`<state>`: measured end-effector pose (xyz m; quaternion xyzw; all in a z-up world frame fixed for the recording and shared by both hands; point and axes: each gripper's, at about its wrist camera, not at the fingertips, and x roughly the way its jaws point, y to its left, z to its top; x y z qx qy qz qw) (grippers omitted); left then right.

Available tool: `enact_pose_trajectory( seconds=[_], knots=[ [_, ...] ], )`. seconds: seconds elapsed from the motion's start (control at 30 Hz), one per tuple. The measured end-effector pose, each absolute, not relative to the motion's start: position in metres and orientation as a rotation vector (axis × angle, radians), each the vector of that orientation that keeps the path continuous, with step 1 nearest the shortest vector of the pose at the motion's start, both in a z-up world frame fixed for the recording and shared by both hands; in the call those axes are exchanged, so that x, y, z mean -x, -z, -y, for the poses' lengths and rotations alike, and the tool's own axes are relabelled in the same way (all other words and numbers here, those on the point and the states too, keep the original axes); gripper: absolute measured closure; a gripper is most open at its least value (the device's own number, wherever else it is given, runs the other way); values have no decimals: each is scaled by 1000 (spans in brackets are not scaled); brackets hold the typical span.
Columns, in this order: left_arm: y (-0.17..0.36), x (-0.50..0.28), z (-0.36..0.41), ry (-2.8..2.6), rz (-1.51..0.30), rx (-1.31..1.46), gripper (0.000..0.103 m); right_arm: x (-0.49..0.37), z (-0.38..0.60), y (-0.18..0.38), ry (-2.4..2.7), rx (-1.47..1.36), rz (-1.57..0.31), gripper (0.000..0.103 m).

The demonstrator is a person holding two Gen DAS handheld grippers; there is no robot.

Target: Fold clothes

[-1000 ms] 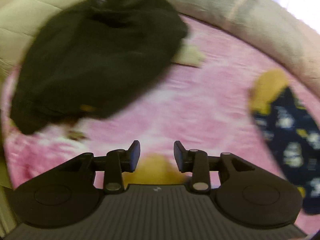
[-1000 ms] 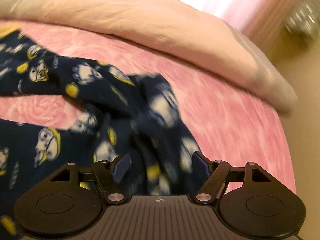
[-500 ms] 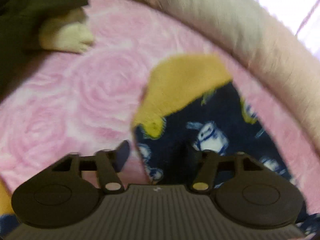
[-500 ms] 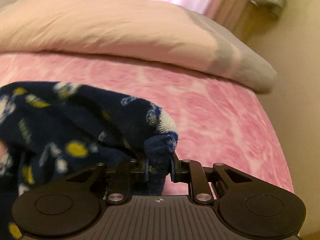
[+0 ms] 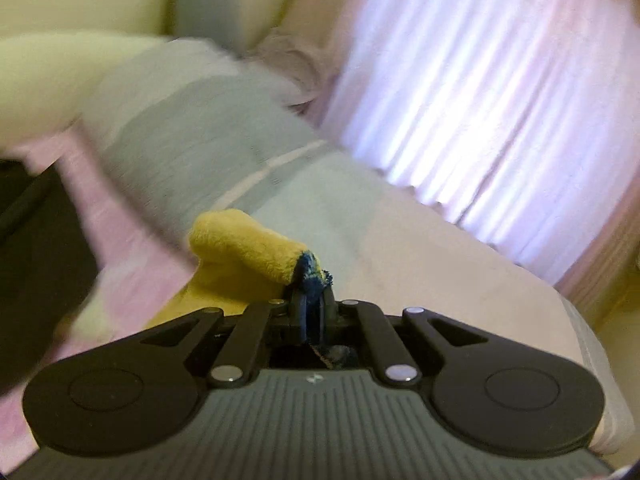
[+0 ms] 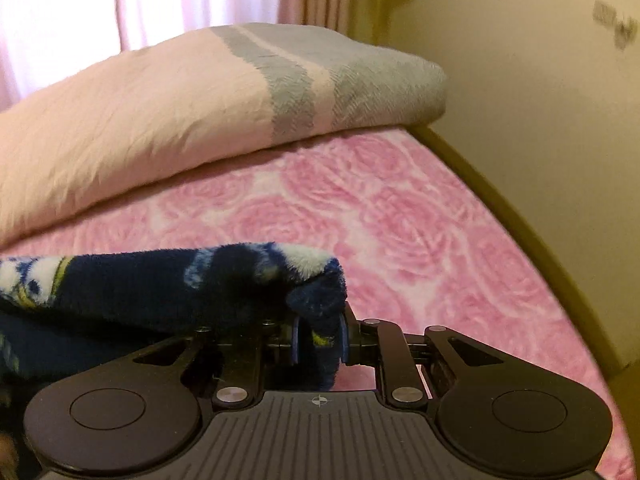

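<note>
A navy fleece garment (image 6: 168, 284) printed with white and yellow cartoon figures stretches off to the left in the right wrist view. My right gripper (image 6: 318, 334) is shut on a bunched corner of it, above the pink rose bedspread (image 6: 420, 220). In the left wrist view my left gripper (image 5: 313, 304) is shut on another edge of the same garment, where its yellow lining (image 5: 244, 252) folds over and a navy fringe pokes out between the pads. That end is lifted off the bed. The stretch of garment between the two grips is hidden.
A pink-and-grey folded blanket (image 6: 168, 108) lies along the far side of the bed under pink curtains (image 5: 500, 92). A dark garment (image 5: 36, 264) lies at the left in the left wrist view. The bed's wooden edge (image 6: 520, 216) and a cream wall stand on the right.
Both grippers closed on the navy garment. The left one swung from the dark garment to the yellow-lined edge and rose with it; the right one rolled and carried its corner sideways.
</note>
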<state>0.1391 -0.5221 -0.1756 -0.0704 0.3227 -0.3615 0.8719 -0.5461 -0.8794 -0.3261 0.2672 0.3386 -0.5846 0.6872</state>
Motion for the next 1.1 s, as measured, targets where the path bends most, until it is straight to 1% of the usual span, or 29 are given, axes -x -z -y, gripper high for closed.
enact_pose_trajectory(
  seconds=[0.03, 0.07, 0.1, 0.13, 0.23, 0.3, 0.33, 0.37, 0.43, 0.5, 0.57, 0.63, 0.67, 0.73, 0.77, 0.8, 0.83, 0.87, 0.93, 1.1],
  knots=[
    [187, -147, 547, 755, -687, 116, 90, 546, 888, 330, 1318, -636, -751, 86],
    [204, -155, 574, 751, -708, 81, 86, 547, 896, 333, 1326, -673, -744, 86],
    [221, -163, 601, 747, -728, 47, 84, 547, 904, 336, 1335, -711, -736, 86],
    [243, -170, 626, 732, -770, 2, 74, 543, 915, 347, 1357, -759, -748, 86],
    [303, -175, 658, 649, -884, -144, 73, 537, 938, 383, 1361, -914, -803, 85],
    [329, -173, 652, 611, -899, -191, 71, 537, 937, 391, 1348, -923, -795, 41],
    [340, -171, 644, 601, -902, -204, 67, 538, 933, 393, 1350, -909, -788, 36],
    [349, -173, 634, 580, -917, -204, 64, 539, 927, 393, 1350, -878, -786, 35],
    [364, -179, 612, 536, -969, -172, 63, 543, 917, 393, 1347, -842, -787, 35],
    [378, -189, 589, 511, -1037, -87, 63, 552, 909, 397, 1322, -875, -765, 35],
    [386, -195, 577, 491, -1057, -10, 61, 557, 902, 402, 1331, -902, -763, 35],
    [397, -199, 573, 495, -1072, 59, 53, 557, 900, 407, 1344, -913, -767, 35],
    [403, -202, 575, 501, -1086, 90, 52, 556, 899, 408, 1354, -916, -771, 35],
    [415, -207, 583, 509, -1115, 154, 52, 552, 896, 409, 1374, -922, -777, 35],
    [420, -207, 587, 512, -1130, 175, 55, 550, 894, 409, 1380, -923, -775, 35],
    [427, -206, 591, 510, -1141, 178, 63, 548, 893, 409, 1385, -922, -773, 35],
    [430, -205, 594, 510, -1134, 160, 81, 546, 892, 409, 1391, -922, -772, 35],
    [430, -204, 596, 513, -1118, 134, 87, 545, 891, 409, 1393, -919, -777, 35],
    [419, -197, 593, 581, -1035, 64, 90, 542, 889, 409, 1397, -912, -788, 35],
    [365, -190, 551, 676, -811, -117, 89, 541, 885, 406, 1406, -894, -796, 35]
  ],
)
